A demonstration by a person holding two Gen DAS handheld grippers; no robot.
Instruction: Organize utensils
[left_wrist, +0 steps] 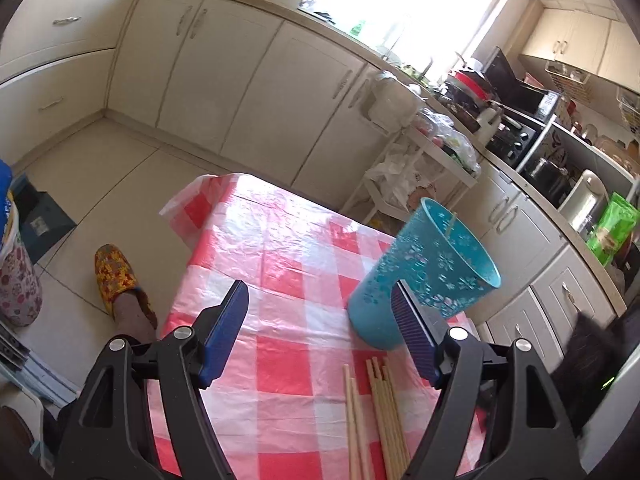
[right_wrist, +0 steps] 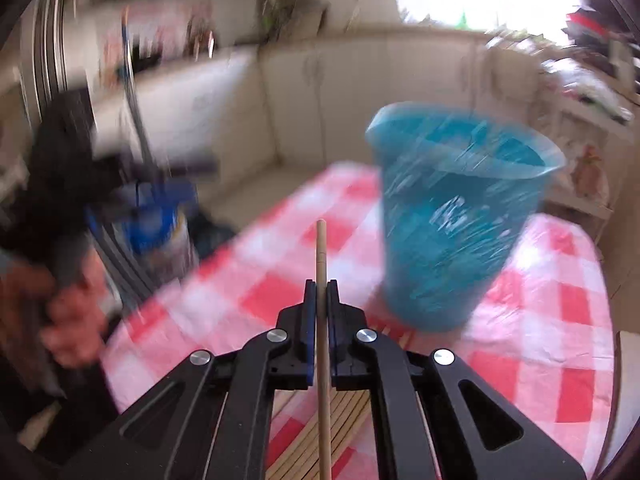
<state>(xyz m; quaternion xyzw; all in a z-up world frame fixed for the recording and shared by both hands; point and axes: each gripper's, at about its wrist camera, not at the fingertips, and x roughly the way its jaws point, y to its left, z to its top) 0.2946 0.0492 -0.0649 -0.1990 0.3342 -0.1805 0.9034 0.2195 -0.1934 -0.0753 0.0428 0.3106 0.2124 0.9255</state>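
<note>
Blurred teal plastic cup; right gripper clamped on one pale wooden chopstick, lengthwise forward, left of cup; left gripper agape, empty.

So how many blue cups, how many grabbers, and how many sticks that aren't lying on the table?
Blue cup: 1
Grabbers: 2, the left grabber and the right grabber
Sticks off the table: 2, the held stick in the right grabber and the stick in the cup
Total: 5
</note>
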